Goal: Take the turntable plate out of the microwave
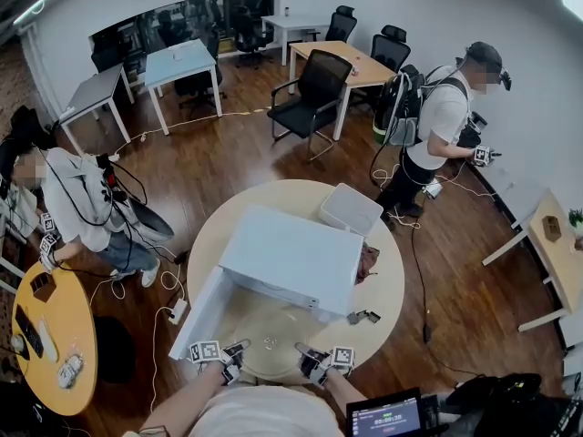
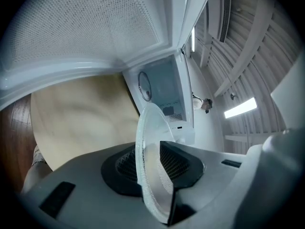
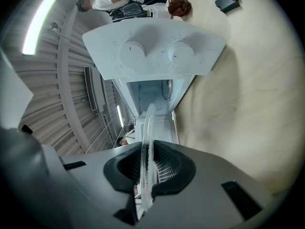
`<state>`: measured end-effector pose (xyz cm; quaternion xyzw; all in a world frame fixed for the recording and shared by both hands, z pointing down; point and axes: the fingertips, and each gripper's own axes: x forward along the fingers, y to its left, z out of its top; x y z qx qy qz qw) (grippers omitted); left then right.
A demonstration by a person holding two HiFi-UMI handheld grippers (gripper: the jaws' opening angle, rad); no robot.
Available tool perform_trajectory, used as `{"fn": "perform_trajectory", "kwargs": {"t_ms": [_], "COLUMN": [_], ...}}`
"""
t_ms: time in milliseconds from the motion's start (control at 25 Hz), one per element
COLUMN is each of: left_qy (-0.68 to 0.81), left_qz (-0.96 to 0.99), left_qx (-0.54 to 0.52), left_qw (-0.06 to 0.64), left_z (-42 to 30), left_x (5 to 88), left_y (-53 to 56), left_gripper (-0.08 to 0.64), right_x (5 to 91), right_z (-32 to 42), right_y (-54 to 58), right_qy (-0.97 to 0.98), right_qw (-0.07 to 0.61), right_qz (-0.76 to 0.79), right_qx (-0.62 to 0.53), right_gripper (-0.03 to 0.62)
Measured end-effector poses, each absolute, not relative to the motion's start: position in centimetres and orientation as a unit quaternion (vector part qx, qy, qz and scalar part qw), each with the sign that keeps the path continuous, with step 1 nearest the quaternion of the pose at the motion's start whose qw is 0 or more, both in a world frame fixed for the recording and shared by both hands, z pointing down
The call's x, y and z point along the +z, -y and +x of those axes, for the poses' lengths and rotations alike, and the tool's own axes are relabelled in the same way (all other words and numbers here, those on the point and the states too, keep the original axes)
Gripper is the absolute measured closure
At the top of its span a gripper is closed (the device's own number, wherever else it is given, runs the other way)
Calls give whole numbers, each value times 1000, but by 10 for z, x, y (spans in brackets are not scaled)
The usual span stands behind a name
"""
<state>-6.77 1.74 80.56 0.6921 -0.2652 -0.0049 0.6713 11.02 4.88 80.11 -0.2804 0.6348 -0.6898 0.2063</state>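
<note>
The right gripper (image 3: 147, 168) was clamped tight on the rim of the turntable plate (image 3: 148, 125). The left gripper (image 2: 151, 163) stood slightly apart around the opposite rim, its pads not pressing. Over one round bench (image 1: 387, 285), before one white microwave (image 1: 291, 258), sat that single glass plate, outside the cavity. Only the right gripper view showed two dials (image 3: 131, 53); only the left showed the perforated door (image 2: 81, 27).
</note>
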Motion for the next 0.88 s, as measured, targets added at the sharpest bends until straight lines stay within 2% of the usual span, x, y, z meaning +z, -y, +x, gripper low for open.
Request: {"fn": "perform_trajectory", "kwargs": {"t_ms": [560,880], "left_qy": [294,317], "left_qz": [686,682], "left_qx": [16,40], "left_qw": [666,657], "left_z": [-82,-94], "left_x": [811,820], "left_y": [-25,-33], "left_gripper": [468,468], "right_x": [793,805], "right_z": [124,136], "right_y": [-53,-49], "right_qy": [-624,-625], "right_qw": [245,238], "right_qz": [-282,-305], "right_qx": [-686,-678], "right_gripper": [563,565]}}
